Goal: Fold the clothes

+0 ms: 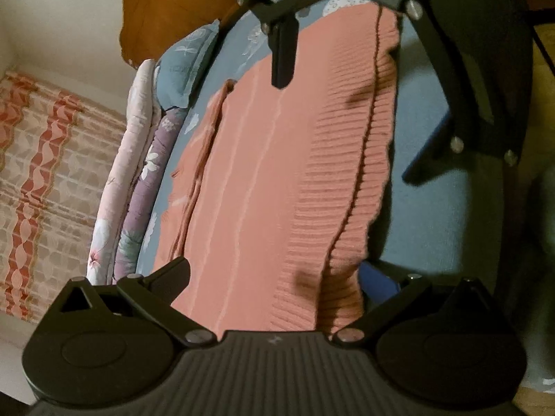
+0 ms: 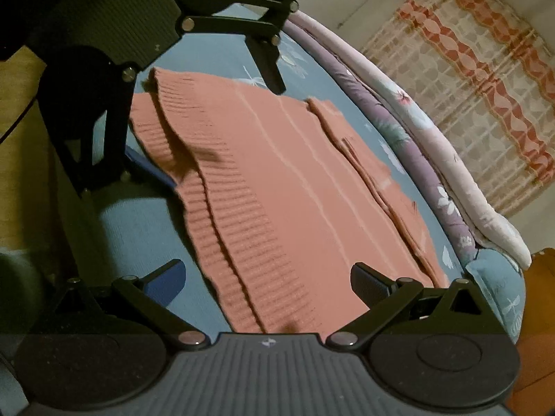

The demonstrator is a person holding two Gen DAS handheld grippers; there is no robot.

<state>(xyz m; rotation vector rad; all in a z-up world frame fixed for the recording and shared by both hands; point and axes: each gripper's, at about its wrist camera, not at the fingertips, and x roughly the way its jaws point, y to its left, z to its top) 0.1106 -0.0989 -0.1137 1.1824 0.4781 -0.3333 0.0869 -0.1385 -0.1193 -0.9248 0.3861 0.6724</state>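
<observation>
Salmon-pink ribbed knit sweater (image 2: 277,187) is spread flat on the blue floral-print bed sheet (image 2: 215,55), w/ its ribbed hem nearest both cams. Left hand-held gripper (image 1: 277,277) hovers over the hem, fingers wide apart, nothing in them. Right hand-held gripper (image 2: 267,277) is same deal, open and empty above the hem. Rolled purple and white floral quilt (image 2: 416,138) runs along the sweater's far side.

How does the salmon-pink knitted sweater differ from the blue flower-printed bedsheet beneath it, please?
The salmon-pink knitted sweater is ribbed along its hem and plain in colour; the blue flower-printed bedsheet is smooth and carries white flowers. The sweater is folded into layers, while the bedsheet is spread out under it. Both are soft fabric.
</observation>
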